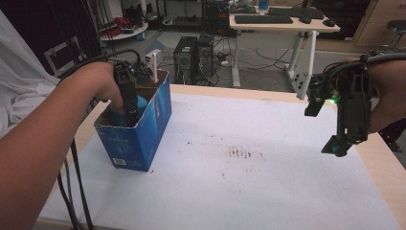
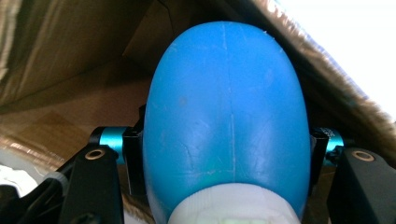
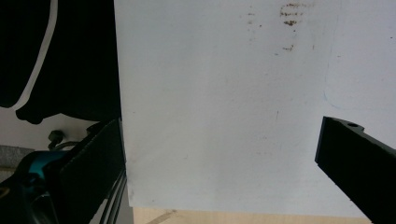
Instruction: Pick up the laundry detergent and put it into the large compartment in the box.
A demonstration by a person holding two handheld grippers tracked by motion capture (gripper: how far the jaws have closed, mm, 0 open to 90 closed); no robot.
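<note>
1. Broadly, one table [image 1: 383,167] with a pale wooden edge carries one white sheet [image 1: 249,191] that covers most of its top; the sheet shows one patch of small brown marks [image 1: 238,154] near its middle, also seen at the top of the right gripper view [image 3: 289,11].
2. One blue cardboard box [image 1: 143,134] stands upright with its top open on the left part of the sheet, its brown inner walls [image 2: 60,51] seen in the left gripper view.
3. Two forearms come in, one at each side; the left hand [image 1: 98,79] is above the box, the right hand [image 1: 388,91] is over the right edge of the table.
4. Two grippers are counted. The left gripper [image 1: 130,108] points down into the box, its jaws clamped on the flanks of the bottle. The right gripper [image 1: 342,143] hangs above the sheet, well apart from the box, its two black jaws spread wide with bare sheet between them and nothing grasped.
5. One blue bottle [image 2: 226,121], rounded and smooth with one faint seam down its middle, sits inside the box between the left jaws; its blue top [image 1: 142,102] just shows over the box rim.
6. One white cap [image 2: 233,207] closes the bottle at the end nearest the camera.
</note>
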